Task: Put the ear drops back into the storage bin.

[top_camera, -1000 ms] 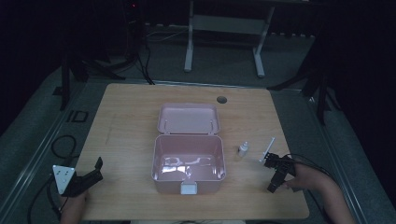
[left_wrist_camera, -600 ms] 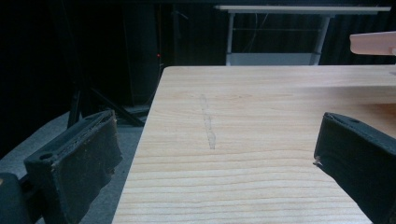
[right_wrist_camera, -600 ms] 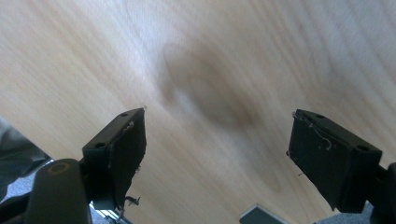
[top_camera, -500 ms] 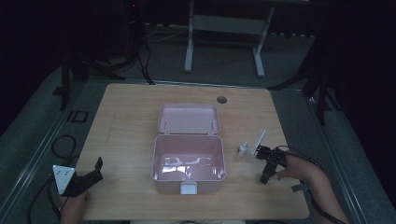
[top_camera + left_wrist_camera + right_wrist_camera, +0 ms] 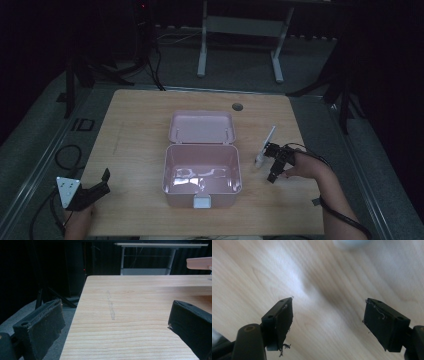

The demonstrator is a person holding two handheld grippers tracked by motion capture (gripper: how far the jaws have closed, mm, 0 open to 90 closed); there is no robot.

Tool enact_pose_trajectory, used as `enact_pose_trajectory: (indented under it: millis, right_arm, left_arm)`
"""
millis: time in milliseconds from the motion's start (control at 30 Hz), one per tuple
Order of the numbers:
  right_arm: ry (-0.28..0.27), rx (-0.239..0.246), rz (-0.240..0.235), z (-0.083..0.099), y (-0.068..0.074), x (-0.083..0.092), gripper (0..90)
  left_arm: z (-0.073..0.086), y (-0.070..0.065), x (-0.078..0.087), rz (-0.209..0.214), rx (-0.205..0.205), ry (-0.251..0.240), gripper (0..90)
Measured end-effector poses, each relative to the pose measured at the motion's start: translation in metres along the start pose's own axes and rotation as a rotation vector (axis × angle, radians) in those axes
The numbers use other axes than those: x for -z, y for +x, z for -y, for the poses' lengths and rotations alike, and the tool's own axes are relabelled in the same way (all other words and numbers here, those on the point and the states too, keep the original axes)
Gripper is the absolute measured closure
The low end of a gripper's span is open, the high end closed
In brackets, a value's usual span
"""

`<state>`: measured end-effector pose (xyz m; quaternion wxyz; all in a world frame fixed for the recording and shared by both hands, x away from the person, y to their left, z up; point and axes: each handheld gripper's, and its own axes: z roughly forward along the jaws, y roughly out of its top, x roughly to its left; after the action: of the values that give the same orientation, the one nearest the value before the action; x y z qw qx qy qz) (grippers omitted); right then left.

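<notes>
1. Right hand-held gripper (image 5: 271, 161), jaws apart with nothing between them and lately closing, has reached the small white items (image 5: 265, 148) lying on the counter (image 5: 140, 125) just right of the open pink box (image 5: 201, 172).
2. Step in hand, by judgement: approach to grasp.
3. Next: centre the jaws on one item, then close.
4. Left hand-held gripper (image 5: 92, 190) rests wide and empty near the counter's front left corner.
</notes>
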<state>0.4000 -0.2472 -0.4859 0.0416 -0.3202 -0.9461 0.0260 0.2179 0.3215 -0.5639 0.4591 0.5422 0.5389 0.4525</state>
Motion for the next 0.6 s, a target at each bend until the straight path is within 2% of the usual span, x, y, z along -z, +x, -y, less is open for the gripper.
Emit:
enact_pose_trajectory:
  millis: [233,433,467,600]
  right_arm:
    - [-0.015,-0.016,0.005,-0.018,-0.004,-0.001,24.9]
    - [-0.028,0.008,0.017,-0.035,-0.005,0.001,28.7]
    - [-0.023,0.021,0.035,-0.042,-0.006,0.001,29.7]
    - [-0.033,0.014,0.057,-0.048,-0.010,0.001,32.7]
  left_arm:
    - [0.000,0.000,0.000,0.002,-0.001,-0.001,0.5]
    - [0.000,0.000,0.000,0.001,-0.002,-0.001,0.5]
    - [0.000,0.000,0.000,0.001,-0.003,0.000,0.5]
    - [0.000,0.000,0.000,0.001,-0.004,0.000,0.5]
